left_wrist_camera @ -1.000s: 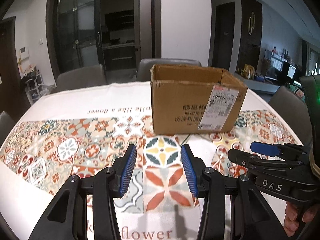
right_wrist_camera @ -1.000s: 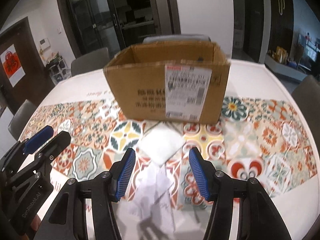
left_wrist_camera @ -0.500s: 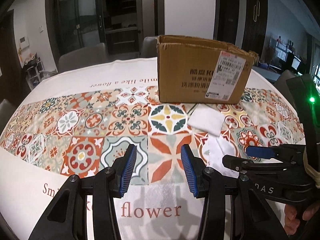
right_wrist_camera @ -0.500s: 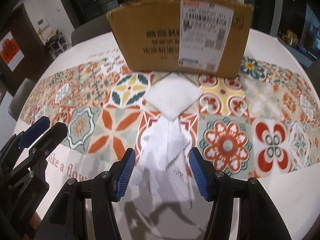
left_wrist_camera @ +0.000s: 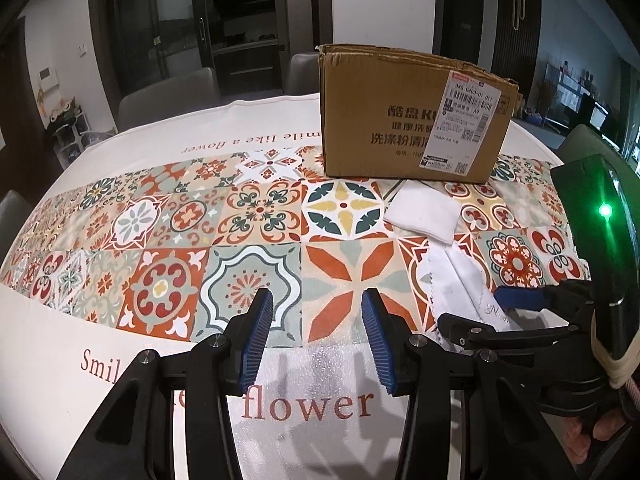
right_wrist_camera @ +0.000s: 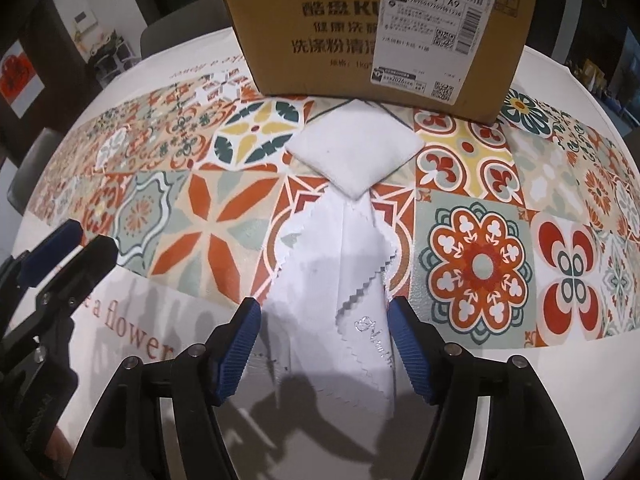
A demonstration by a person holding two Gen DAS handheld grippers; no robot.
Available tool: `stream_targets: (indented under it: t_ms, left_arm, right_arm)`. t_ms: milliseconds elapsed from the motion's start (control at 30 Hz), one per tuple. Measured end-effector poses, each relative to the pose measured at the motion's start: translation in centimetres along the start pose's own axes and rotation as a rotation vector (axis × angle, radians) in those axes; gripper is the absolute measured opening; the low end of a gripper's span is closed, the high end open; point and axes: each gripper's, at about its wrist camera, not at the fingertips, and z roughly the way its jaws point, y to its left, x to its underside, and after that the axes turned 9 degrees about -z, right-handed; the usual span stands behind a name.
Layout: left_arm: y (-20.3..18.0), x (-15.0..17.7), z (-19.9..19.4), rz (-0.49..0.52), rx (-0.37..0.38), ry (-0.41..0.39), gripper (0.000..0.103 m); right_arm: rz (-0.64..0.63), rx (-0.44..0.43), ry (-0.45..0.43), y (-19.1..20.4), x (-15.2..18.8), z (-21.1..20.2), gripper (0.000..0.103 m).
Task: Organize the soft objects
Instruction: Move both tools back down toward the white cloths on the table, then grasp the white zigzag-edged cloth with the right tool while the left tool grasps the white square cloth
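The right gripper (right_wrist_camera: 324, 344) is positioned low over the table (left_wrist_camera: 120, 136), fingers spread wide, with the thin white cloth (right_wrist_camera: 340, 264) lying flat between the two blue pads (right_wrist_camera: 240, 344); neither pad grips the cloth, though whether a pad brushes its edge cannot be determined. The cloth has zigzag-cut edges and silver script near one corner, and it lies on the patterned tablecloth (left_wrist_camera: 260, 208) close to the near edge of the table. Its far corner is overlapped by a folded white pad (right_wrist_camera: 354, 152), a thicker square lying just in front of the cardboard box (right_wrist_camera: 376, 28). The box stands upright toward the far edge of the table, shipping label facing the cameras. The left gripper (left_wrist_camera: 316, 340) is held above the tablecloth near the near edge, fingers wide apart with nothing between them. In the left wrist view the right gripper (left_wrist_camera: 500, 312) appears at the right side, over the cloth (left_wrist_camera: 456, 276), with the folded pad (left_wrist_camera: 424, 216) beyond it.
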Motion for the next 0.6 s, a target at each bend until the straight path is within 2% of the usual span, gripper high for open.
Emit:
stream_targets:
  t_ms: [267,367,433,467,533,600]
  left_arm:
    - [-0.2,0.2,0.4,0.002,-0.006,0.013,0.045]
    - [-0.2,0.2,0.5,0.0,-0.007,0.015,0.045]
    - [-0.2,0.2,0.5,-0.001,-0.005,0.015,0.045]
    - [-0.2,0.2,0.5,-0.003,-0.004,0.015,0.045]
    - [-0.4,0.1,0.5,-0.004,-0.003,0.013,0.045]
    - [-0.6,0.0,0.4,-0.003,0.004,0.012,0.045]
  right_arm:
    - [-0.087,0.074,-0.017,0.9,0.0,0.4,0.064]
    - [-0.099,0.066,-0.033,1.1,0.1,0.3,0.052]
    - [-0.107,0.063,-0.041,1.2,0.0,0.2,0.033]
    - [-0.113,0.059,-0.045,1.3,0.0,0.1,0.03]
    - [-0.115,0.053,-0.045,1.3,-0.1,0.1,0.016]
    - [-0.104,0.041,-0.042,1.0,-0.2,0.1,0.01]
